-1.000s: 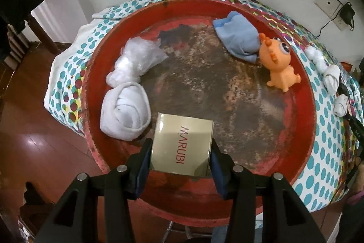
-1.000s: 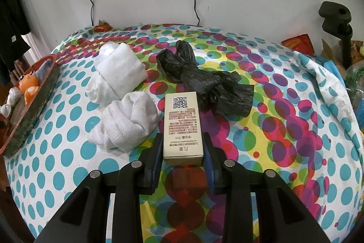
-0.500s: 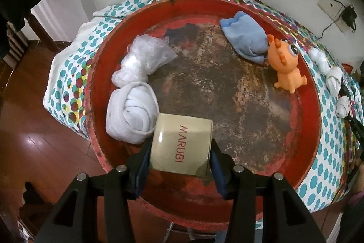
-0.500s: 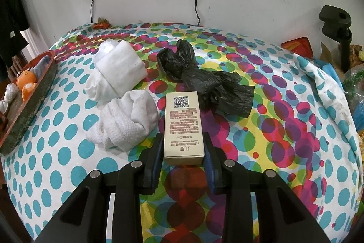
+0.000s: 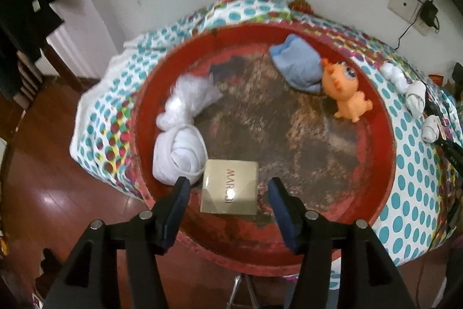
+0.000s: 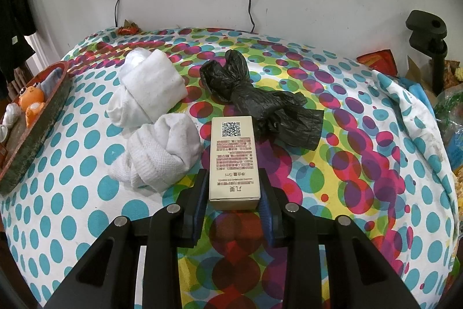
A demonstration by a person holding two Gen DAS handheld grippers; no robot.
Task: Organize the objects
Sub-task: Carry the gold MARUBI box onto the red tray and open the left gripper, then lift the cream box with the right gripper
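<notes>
Opening its jaws, your left hand-held gripper [image 5: 228, 206] hangs over the red tray [image 5: 385, 164], with the square MARUBI box [image 5: 230, 187] lying flat on the tray floor between the pads but touched by neither. That box sits at about 6 o'clock in the tray, its left edge against a rolled white sock [image 5: 179, 158]. A crumpled clear bag [image 5: 188, 102] lies at 9 o'clock, a blue cloth [image 5: 298, 67] at 1 o'clock and an orange toy [image 5: 345, 93] at 2 o'clock.

Your right hand-held gripper [image 6: 233, 200] is pinching a tall cream box [image 6: 233, 157] by its near end, low over the dotted cloth on the table [image 6: 361, 193]. Two white sock bundles [image 6: 157, 152] sit at 10 o'clock from it and a knotted black bag [image 6: 260, 103] at 1 o'clock.

Risks, as a judgement:
- The left pads are only just clear, so lifting away at a slant could clip the MARUBI box and drag it toward the tray's near rim, or nudge the sock.
- The tray appears to overhang the table edge above the wooden floor [image 5: 43, 193]; pressing on its near side might tip it.
- The cream box is gripped at one end only, so a quick swing could let it pivot or slip out.
- Its far end is close to the black bag and could snag it.
</notes>
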